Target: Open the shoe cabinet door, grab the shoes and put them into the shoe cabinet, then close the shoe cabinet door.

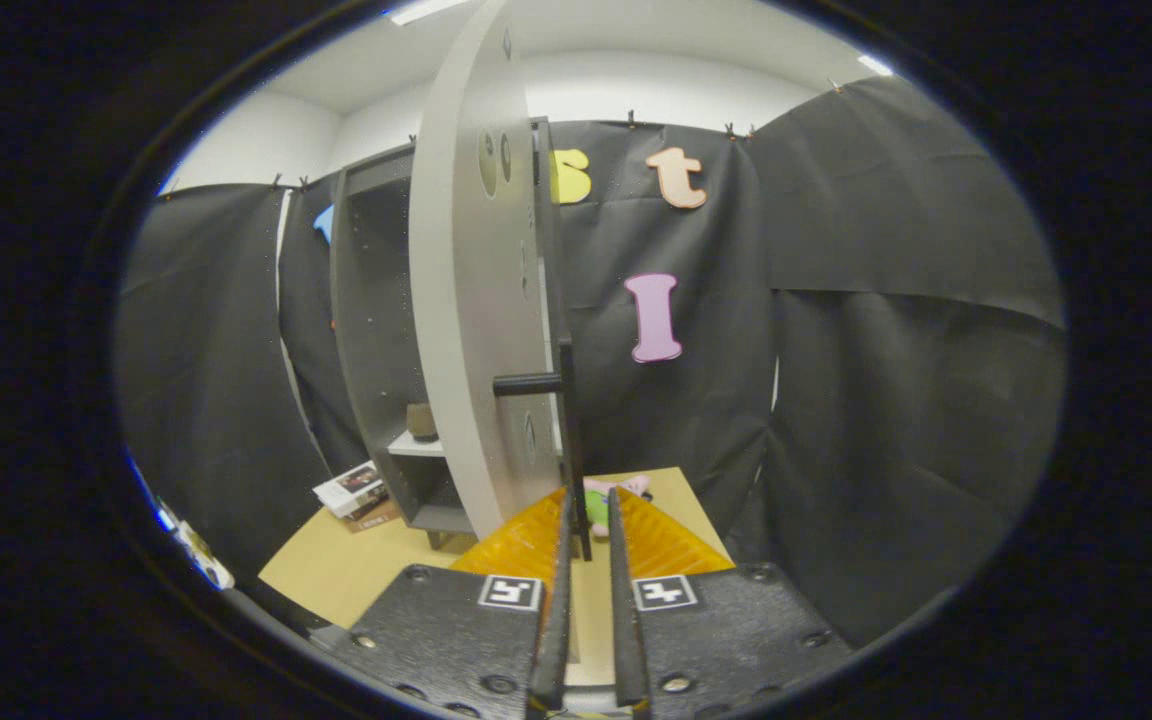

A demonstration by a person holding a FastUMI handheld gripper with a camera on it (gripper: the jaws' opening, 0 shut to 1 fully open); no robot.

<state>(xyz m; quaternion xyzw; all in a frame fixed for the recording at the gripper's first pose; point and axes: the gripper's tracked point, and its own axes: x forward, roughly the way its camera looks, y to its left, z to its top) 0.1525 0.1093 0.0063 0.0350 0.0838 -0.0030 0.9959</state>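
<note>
While the shoe cabinet door [471,300] stands swung open edge-on, its thin upright handle [568,440] runs vertically with its lower end between the nearly closed jaws of the gripper [588,520], the cabinet [376,330] left beyond on the counter [336,565].

door [471,300] hides much of the cabinet [376,330] from us | small thing on shelf [422,421] too dim to name | shoes [608,497] mostly behind the fingers [561,560]

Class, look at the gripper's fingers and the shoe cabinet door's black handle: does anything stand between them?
Nothing visible does. The gripper has its fingers either side of the lower end of the black handle on the shoe cabinet door, which stands swung open.
</note>
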